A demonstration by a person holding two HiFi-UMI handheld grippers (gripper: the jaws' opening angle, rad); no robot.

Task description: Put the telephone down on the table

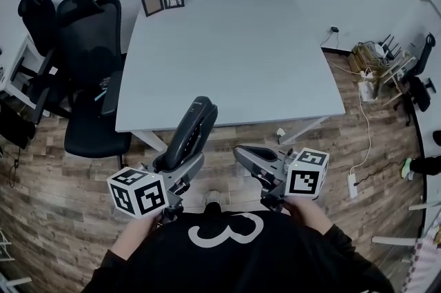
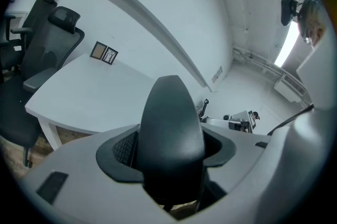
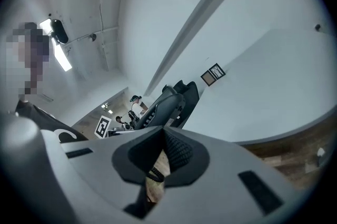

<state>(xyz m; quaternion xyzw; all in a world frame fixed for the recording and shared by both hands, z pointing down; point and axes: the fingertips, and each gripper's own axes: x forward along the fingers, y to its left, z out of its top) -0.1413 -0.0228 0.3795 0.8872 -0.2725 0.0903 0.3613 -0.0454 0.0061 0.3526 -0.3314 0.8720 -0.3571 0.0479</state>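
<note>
The left gripper (image 1: 178,162) is clamped round the lower end of a black telephone handset (image 1: 193,126), which stands tilted in the air over the wooden floor (image 1: 234,136), its top just at the near edge of the white table (image 1: 234,50). Beside it, the right gripper (image 1: 248,156) has its jaws pinched together.

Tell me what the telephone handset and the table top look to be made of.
Telephone handset: probably moulded plastic, dark grey, smooth and semi-matte; soft highlights run along its rounded back. Table: likely laminate or painted board, pale grey-white, matte; its top is flat and even, with no grain or glare. Neither is certain.
</note>
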